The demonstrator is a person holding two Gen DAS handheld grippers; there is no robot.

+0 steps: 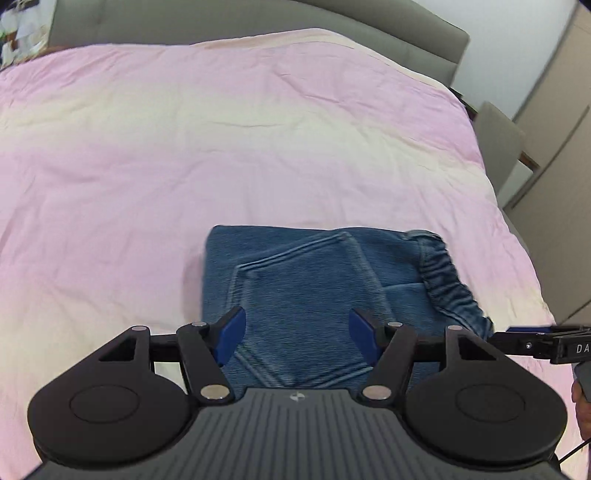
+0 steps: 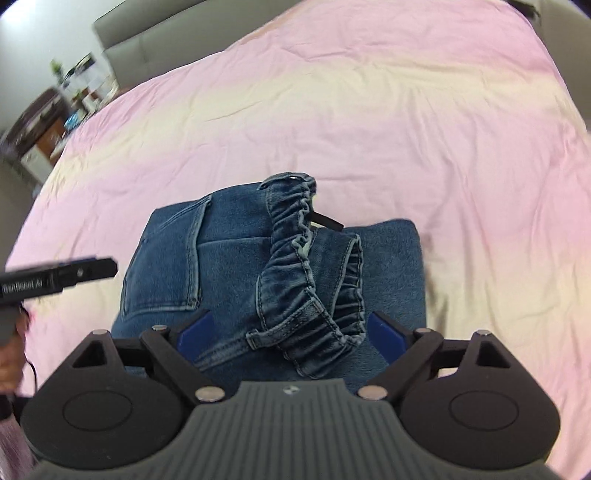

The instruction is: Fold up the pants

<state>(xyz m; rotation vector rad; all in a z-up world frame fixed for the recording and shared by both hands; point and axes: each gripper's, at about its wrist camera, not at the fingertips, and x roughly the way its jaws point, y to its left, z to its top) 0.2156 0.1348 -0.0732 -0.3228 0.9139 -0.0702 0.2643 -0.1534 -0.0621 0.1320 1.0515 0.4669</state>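
Note:
Blue denim pants point(image 1: 314, 288) lie folded in a compact stack on the pink bed cover point(image 1: 184, 147). A back pocket faces up and the elastic waistband point(image 2: 306, 258) is bunched on the right side. My left gripper point(image 1: 297, 334) is open and empty, just above the near edge of the stack. My right gripper point(image 2: 290, 334) is open and empty, its fingers on either side of the waistband end of the pants point(image 2: 221, 258). The right gripper's tip also shows at the right edge of the left wrist view point(image 1: 532, 341). The left gripper also shows at the left of the right wrist view point(image 2: 74, 275).
The pink and cream cover point(image 2: 406, 110) spreads over the whole bed. A grey headboard point(image 1: 258, 22) runs along the far side. A grey chair point(image 1: 498, 147) and wardrobe doors point(image 1: 561, 110) stand at the right. Cluttered shelves point(image 2: 62, 107) stand at the far left.

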